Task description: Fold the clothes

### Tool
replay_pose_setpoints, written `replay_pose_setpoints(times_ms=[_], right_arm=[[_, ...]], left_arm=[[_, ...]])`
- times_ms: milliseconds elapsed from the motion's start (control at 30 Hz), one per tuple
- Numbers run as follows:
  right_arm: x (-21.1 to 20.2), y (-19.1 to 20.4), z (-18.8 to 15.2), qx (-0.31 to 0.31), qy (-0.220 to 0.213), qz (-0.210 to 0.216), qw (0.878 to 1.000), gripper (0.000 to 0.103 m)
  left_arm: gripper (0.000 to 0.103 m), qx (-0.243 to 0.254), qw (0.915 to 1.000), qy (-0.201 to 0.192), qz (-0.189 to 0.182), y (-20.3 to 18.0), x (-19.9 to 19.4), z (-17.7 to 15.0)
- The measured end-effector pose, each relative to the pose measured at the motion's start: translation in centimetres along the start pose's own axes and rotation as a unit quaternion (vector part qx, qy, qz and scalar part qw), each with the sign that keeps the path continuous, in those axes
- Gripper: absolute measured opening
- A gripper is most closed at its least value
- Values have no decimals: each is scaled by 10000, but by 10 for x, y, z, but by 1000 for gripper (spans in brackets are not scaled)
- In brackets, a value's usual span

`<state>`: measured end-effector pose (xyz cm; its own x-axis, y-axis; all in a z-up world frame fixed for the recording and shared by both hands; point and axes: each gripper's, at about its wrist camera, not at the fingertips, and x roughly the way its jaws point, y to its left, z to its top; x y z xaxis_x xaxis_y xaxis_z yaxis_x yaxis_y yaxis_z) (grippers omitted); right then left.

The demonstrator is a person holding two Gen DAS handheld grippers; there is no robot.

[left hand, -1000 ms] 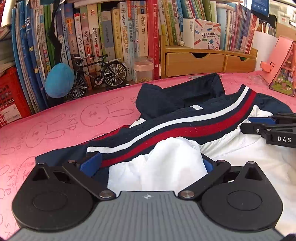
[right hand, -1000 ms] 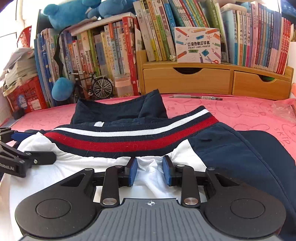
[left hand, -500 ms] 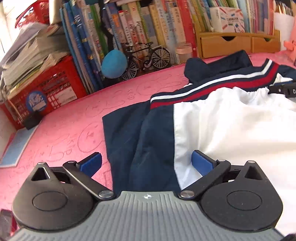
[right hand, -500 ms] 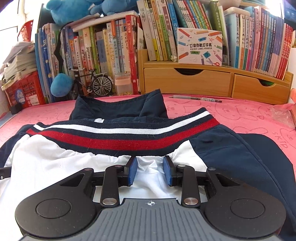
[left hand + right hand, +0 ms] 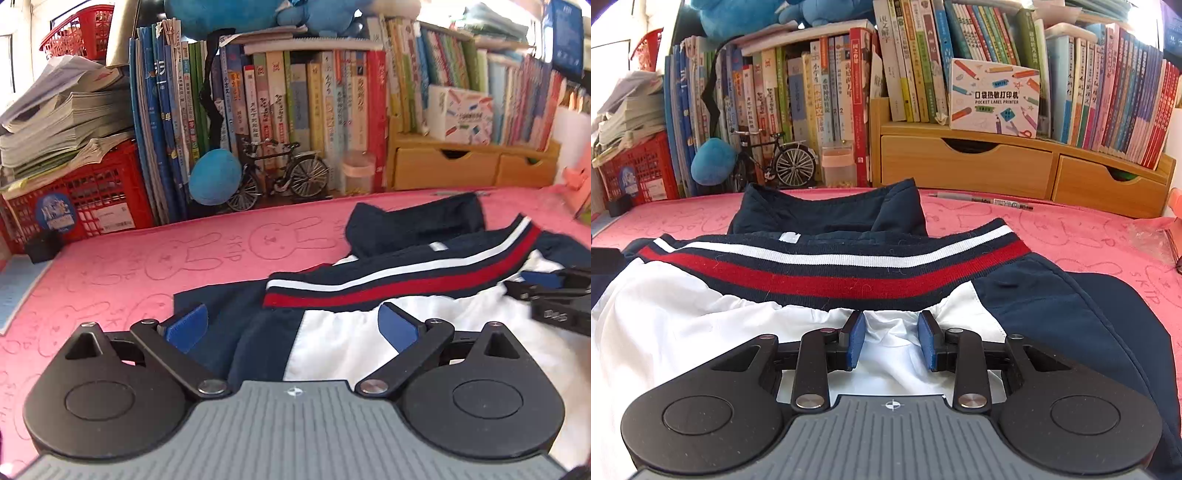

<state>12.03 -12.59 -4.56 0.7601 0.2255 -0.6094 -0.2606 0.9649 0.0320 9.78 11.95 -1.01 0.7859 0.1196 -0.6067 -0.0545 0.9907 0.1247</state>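
A navy and white jacket (image 5: 343,332) with a red and white striped waistband (image 5: 406,280) lies on the pink mat (image 5: 129,269). My left gripper (image 5: 291,325) is open wide, just above the jacket's left part where navy meets white. My right gripper (image 5: 891,338) stands partly closed, its blue pads (image 5: 855,338) on either side of a ridge of white fabric just below the striped band (image 5: 831,273); whether they pinch it I cannot tell. The right gripper also shows at the right edge of the left wrist view (image 5: 554,299).
A wall of books (image 5: 812,96) and a wooden drawer unit (image 5: 1015,170) stand behind the mat. A model bicycle (image 5: 280,177), a blue plush ball (image 5: 214,177) and a red crate (image 5: 74,199) stand at the back left. A pen (image 5: 982,201) lies near the drawers.
My left gripper let go of the white fabric, swung out left and came back toward the jacket, still open. My right gripper has barely moved.
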Motion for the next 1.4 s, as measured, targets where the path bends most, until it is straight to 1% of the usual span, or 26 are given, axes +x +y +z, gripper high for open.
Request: replay_pose_setpoints(times_ms=[67,133,267,367,400,433,500,567,633,667,733,767,800,833,867,900,933,967,1033,1067,1133,1200,1233,1300,1367,1400], right_arm=[[0,-1,0,20,1,20,10000,34],[0,-2,0,45,4,49,10000,34],[0,-4,0,99,10,117,9999,35],[0,-4,0,129,8,143,9998,35],[0,-4,0,134,7,147,9998,35],[0,-5,0,140,5,155,9998,35],[0,-5,-1,144,1,164,9998,35],[0,-4,-1,143,-6,169,9998,36],[-1,-8,-1,205,-39,214,9996,36],[-2,-11,0,57,-49,217,9997,31],[-5,-20,2,-617,-168,13,9980,22],[-7,-29,3,-755,-184,-83,9969,23],[-10,-38,6,-661,-161,-102,9976,24],[-14,-47,8,-550,-135,-115,9983,29],[-24,-54,12,-290,-229,-133,9992,32],[-37,-51,12,-325,-479,-62,9983,33],[-50,-47,12,-384,-739,17,9965,38],[-63,-43,13,-442,-999,96,9940,50],[-73,-26,12,-728,-1018,537,9907,60],[-72,-16,11,-815,-923,730,9897,60],[-64,-2,10,-879,-802,898,9888,60],[-54,0,12,-740,-760,792,9912,59],[-47,-5,14,-595,-697,770,9928,59],[-26,-25,15,-243,-433,336,9982,53],[-3,-50,11,172,-137,8,9998,31],[4,-69,5,496,-79,239,9985,30]], left_arm=[[99,60,9993,116,356,12,15,-11],[103,113,9972,229,703,24,30,-22],[103,-174,9955,382,846,56,23,-32],[101,-179,9940,267,1041,51,3,-23],[96,-120,9956,120,923,43,-7,-20],[96,-60,9968,-26,796,35,-16,-16],[96,119,9992,-223,306,12,-29,-13],[100,344,9986,-351,-175,-15,-36,-9],[101,774,9962,-316,-261,-47,-27,-11],[101,1024,9944,-253,-80,-58,-18,-15],[103,1281,9916,-123,91,-59,-2,-29],[103,1366,9905,-58,149,-59,6,-35],[103,898,9959,2,-142,-43,7,-37],[103,508,9982,153,-291,-33,7,-36],[103,302,9990,184,-290,-30,3,-35],[102,113,9993,204,-287,-27,-1,-34],[100,155,9995,69,-276,-30,-8,-33],[100,252,9993,-101,-270,-34,-15,-32],[102,530,9971,-506,-184,-46,-24,-25],[103,647,9960,-615,6,-51,-22,-21],[103,741,9939,-658,481,-56,-7,-11],[103,660,9947,-468,636,-46,12,-9],[103,549,9959,-336,627,-39,20,-12],[103,322,9973,-194,628,-24,30,-21],[103,8,9985,-167,522,-7,34,-31],[103,-228,9990,-92,369,2,35,-32]])
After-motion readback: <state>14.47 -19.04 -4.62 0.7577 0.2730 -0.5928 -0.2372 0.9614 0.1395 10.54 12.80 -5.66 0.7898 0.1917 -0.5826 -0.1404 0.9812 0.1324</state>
